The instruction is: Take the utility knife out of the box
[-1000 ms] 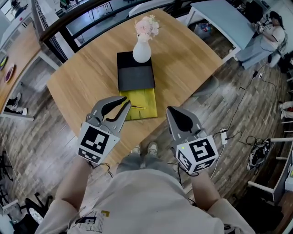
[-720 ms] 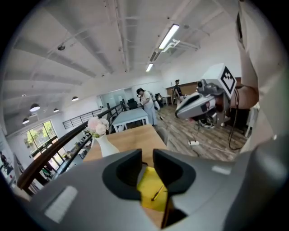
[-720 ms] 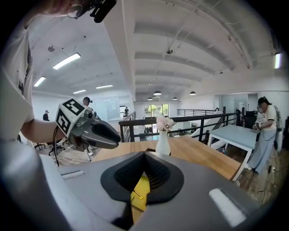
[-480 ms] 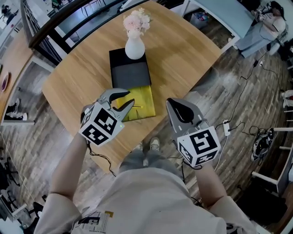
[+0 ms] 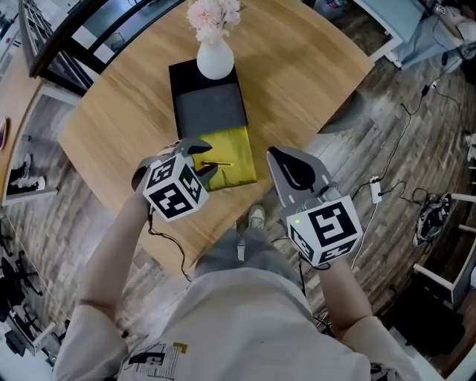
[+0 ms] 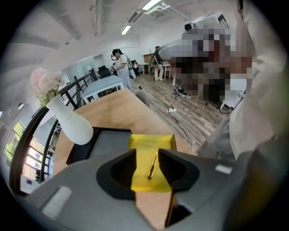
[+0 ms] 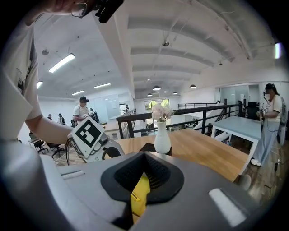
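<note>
Yellow lining fills the near half of the open box (image 5: 239,152), and the utility knife (image 5: 218,164) lies on it as a thin dark sliver running left to right, towards the near-left part of that lining. It is too small in the head view for me to make out a blade or a handle. The far half of the box is a flat black panel (image 5: 208,104), possibly its lid, and a white vase (image 5: 215,59) of pale pink flowers (image 5: 212,13) stands at the panel's far end. All of it rests on a light wooden table (image 5: 305,82). My left gripper (image 5: 208,158) is tilted steeply down over the near-left corner of the yellow lining. Its jaws are opening and already stand wide apart. In the left gripper view the knife (image 6: 152,167) shows in the gap between them, lying below on the lining with neither pad on it. My right gripper (image 5: 274,155) hangs to the right of the box, just off the table's near edge. Its jaw tips are brought together on nothing, and a strip of the yellow lining shows through the slot beneath them in the right gripper view.
</note>
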Demonstrator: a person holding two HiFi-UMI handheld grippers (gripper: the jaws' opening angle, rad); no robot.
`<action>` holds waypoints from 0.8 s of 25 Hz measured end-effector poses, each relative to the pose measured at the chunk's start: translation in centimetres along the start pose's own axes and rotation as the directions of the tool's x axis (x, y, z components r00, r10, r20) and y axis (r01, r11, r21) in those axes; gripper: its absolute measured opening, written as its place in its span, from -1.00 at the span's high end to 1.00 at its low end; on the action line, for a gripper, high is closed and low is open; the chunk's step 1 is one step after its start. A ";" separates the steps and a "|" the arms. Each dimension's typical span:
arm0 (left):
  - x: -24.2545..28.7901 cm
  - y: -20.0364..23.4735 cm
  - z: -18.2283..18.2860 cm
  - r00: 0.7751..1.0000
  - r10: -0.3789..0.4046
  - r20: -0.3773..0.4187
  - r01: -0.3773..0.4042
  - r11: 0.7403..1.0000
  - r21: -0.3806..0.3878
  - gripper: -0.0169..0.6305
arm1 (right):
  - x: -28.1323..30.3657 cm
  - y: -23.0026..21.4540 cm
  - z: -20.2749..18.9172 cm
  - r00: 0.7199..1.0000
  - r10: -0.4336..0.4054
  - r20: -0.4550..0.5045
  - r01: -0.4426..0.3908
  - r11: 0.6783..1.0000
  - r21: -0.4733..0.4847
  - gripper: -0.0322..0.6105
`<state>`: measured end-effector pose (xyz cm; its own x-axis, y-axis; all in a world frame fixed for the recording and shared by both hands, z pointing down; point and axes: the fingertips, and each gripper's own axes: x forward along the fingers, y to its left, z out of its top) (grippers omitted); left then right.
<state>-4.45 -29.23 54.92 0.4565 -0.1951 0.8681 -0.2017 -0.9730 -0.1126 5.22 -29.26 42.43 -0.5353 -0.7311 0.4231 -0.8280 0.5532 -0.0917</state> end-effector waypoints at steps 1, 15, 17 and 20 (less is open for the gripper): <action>0.9 0.0 -0.5 1.000 -0.014 -0.017 0.014 1.000 0.009 0.48 | 0.4 -0.1 -0.4 1.000 0.005 -0.007 -0.005 1.000 0.009 0.90; 10.1 -0.9 -7.5 0.960 -0.130 -0.249 0.168 0.976 0.136 0.46 | 5.4 -0.8 -4.4 0.996 0.030 -0.085 -0.023 0.997 0.080 0.90; 11.0 -1.2 -8.1 0.953 -0.144 -0.266 0.185 0.973 0.137 0.46 | 5.7 -1.0 -5.1 0.995 0.032 -0.094 -0.024 0.996 0.091 0.90; 12.0 -1.6 -8.5 0.948 -0.157 -0.276 0.201 0.970 0.139 0.46 | 5.9 -1.2 -6.1 0.994 0.035 -0.106 -0.023 0.994 0.110 0.90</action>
<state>-6.08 -28.97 69.62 0.2255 0.0020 0.9742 0.0168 -0.9999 -0.0019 4.06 -31.85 50.50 -0.5432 -0.6648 0.5129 -0.8286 0.5229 -0.1998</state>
